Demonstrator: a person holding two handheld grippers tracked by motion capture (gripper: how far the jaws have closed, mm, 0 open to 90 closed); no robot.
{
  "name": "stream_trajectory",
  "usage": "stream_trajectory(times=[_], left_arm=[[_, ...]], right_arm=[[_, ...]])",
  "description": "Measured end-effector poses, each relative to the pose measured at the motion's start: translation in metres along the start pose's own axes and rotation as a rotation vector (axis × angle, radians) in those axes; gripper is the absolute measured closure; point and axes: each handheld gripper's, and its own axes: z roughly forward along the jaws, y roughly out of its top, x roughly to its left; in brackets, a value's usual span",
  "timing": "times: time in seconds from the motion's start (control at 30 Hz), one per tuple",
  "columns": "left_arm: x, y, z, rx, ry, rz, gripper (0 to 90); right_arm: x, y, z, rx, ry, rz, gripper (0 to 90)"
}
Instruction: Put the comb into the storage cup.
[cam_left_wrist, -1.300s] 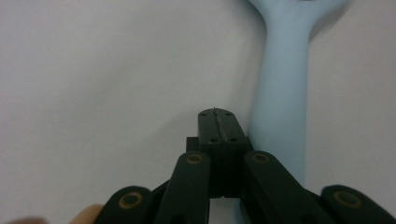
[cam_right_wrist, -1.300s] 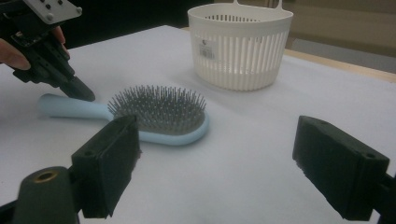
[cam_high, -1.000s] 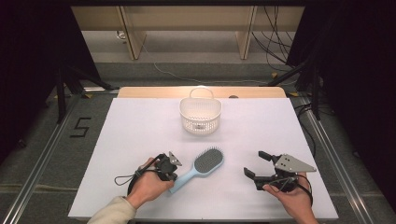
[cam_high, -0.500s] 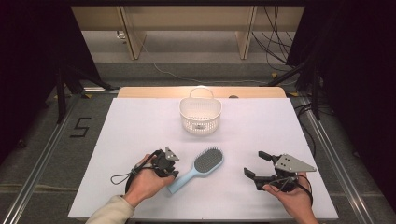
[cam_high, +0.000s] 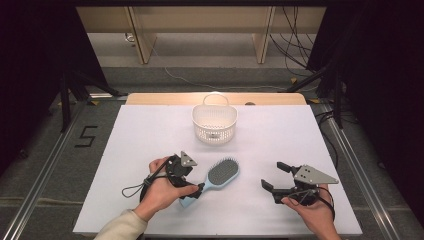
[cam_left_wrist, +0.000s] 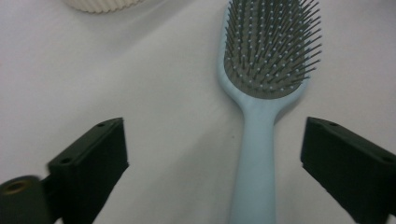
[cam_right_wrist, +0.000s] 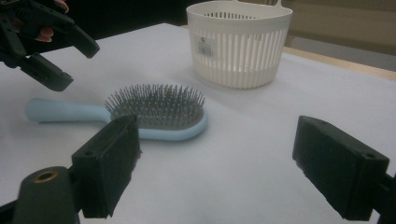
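A light blue hairbrush (cam_high: 220, 174) lies bristles up on the white table, its handle pointing toward the person's left hand. My left gripper (cam_high: 193, 190) hovers just over the handle end. Its jaws have just been opening and now stand wide on both sides of the handle (cam_left_wrist: 254, 163) without touching it. The left gripper (cam_left_wrist: 212, 135) is open. My right gripper (cam_high: 272, 176) rests near the front right, open and empty. From the right gripper (cam_right_wrist: 215, 140) I see the hairbrush (cam_right_wrist: 140, 112) lying ahead and the left gripper (cam_right_wrist: 60, 51) above its handle.
A white slotted basket (cam_high: 214, 122) with a handle stands at the middle back of the table (cam_high: 150, 135); it also shows as the basket (cam_right_wrist: 238, 42) behind the brush. Table edges lie close to both hands at the front.
The left gripper's jaws have opened off the brush handle and the hand has lifted slightly. The brush stays on the table. The right gripper has not moved.
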Motion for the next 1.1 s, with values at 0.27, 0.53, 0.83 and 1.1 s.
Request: stream_trajectory(times=[0.27,0.53,0.83,1.1], left_arm=[[-0.011,0.012,0.012,0.075,-0.049,0.050,0.0],[-0.009,0.025,0.026,0.191,-0.056,0.093,0.3],[-0.012,0.035,0.037,0.320,-0.096,0.135,2.9],[-0.011,0.037,0.050,0.396,-0.084,0.156,8.4]], right_arm=[[0.000,0.000,0.000,0.001,0.000,-0.001,15.8],[-0.001,-0.001,-0.001,-0.004,-0.001,0.003,15.8],[-0.001,-0.001,-0.001,-0.006,-0.004,0.004,15.8],[-0.002,-0.001,-0.001,-0.006,-0.004,0.004,15.8]])
